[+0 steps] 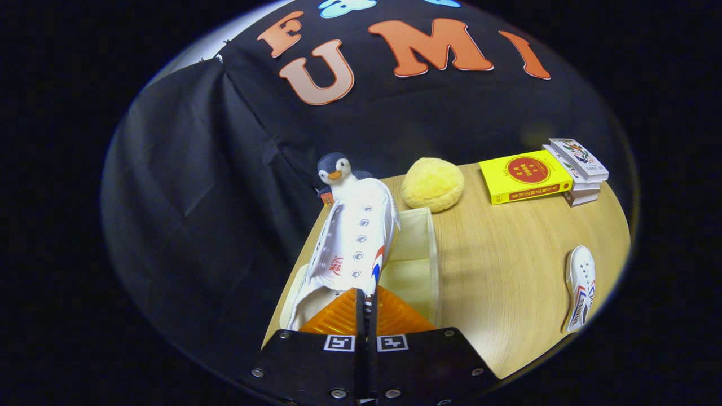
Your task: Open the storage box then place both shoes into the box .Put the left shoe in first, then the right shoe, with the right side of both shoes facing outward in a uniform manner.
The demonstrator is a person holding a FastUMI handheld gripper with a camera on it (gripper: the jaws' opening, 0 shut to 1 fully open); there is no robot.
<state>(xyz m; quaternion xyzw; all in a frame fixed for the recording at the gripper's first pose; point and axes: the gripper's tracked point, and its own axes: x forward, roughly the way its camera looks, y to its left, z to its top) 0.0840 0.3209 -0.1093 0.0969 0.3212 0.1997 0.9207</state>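
Your gripper (365, 307) had its fingers clenched on the heel end of a white canvas shoe (352, 245), which hung in the centre of the frame, toe pointing away toward the plush penguin (337, 172). The fingers sat nearly together, so you were pinching thin collar fabric rather than the sole. Below and just right of the shoe lay the storage box (431, 248), a translucent bin with its top already open, the shoe poised over its left portion. The second shoe (581, 285) rested on the table (496, 282) at the lower right of the frame, well apart from the box. I judged these shoes light and soft: the canvas upper would fold under a pinch, and the toe would sag and swing from a heel grip, so the stiffer heel counter or the rubber sole edge looked the surer hold. A yellow cushion (433, 183) sat beyond the box, and a stack of books (544, 173) occupied the upper right of the table, neither in your way.
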